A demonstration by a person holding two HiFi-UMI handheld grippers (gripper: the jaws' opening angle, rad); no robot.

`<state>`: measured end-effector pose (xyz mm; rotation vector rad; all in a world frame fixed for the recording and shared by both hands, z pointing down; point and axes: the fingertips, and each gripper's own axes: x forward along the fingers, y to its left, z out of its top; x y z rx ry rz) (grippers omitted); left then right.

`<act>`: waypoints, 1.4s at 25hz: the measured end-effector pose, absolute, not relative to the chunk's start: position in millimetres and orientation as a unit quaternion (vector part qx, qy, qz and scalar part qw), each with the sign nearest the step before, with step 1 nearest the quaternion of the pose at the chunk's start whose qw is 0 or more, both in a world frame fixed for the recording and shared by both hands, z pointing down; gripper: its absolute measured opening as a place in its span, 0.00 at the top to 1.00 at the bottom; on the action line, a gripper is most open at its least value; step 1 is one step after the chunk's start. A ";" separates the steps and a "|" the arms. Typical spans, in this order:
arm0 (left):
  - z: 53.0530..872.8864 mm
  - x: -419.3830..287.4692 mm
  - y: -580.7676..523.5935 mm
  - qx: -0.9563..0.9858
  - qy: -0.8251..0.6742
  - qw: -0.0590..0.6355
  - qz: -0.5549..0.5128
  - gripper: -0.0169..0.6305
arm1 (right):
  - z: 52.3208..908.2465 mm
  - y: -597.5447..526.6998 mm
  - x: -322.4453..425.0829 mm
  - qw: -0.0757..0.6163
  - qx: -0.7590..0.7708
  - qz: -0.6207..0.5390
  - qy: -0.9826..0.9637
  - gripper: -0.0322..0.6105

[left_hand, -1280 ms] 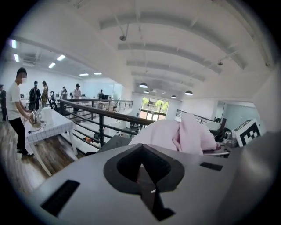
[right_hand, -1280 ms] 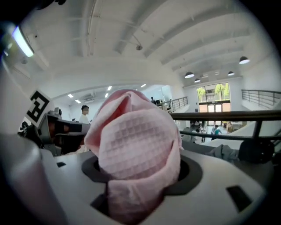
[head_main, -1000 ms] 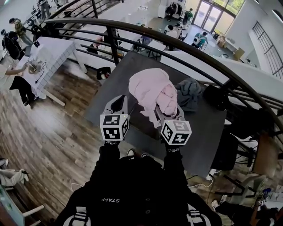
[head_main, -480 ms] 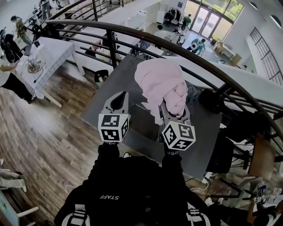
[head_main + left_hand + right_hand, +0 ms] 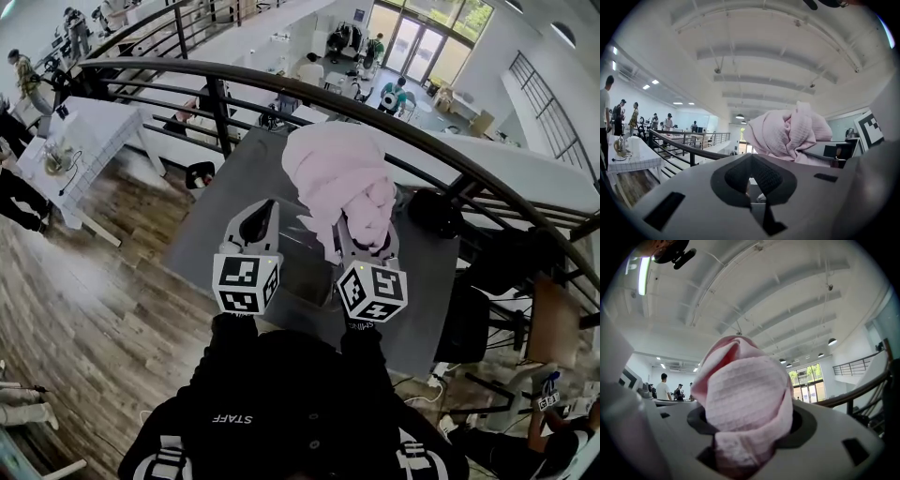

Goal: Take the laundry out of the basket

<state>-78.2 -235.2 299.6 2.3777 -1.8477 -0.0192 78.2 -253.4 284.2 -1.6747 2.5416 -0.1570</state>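
Pink waffle-weave laundry [image 5: 339, 183] hangs bunched in the right tongs [image 5: 367, 234], which pinch its lower folds and hold it clear above the dark grey table [image 5: 211, 216], while the left tongs [image 5: 264, 208] stand just beside it, tips drawn together on nothing. The raised bundle blocks most of the table's far side, leaving only a black rounded object [image 5: 433, 212] showing at its right. A black curved railing [image 5: 281, 80] runs just beyond the table, with a white-clothed table [image 5: 84, 141], wooden floor [image 5: 103, 300] and several people [image 5: 398, 94] further off.
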 end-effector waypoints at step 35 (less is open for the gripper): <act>306.6 -59.0 -254.1 0.800 -0.596 0.072 0.005 0.98 | 281.5 -264.0 73.4 0.031 -0.544 -0.035 0.838 0.43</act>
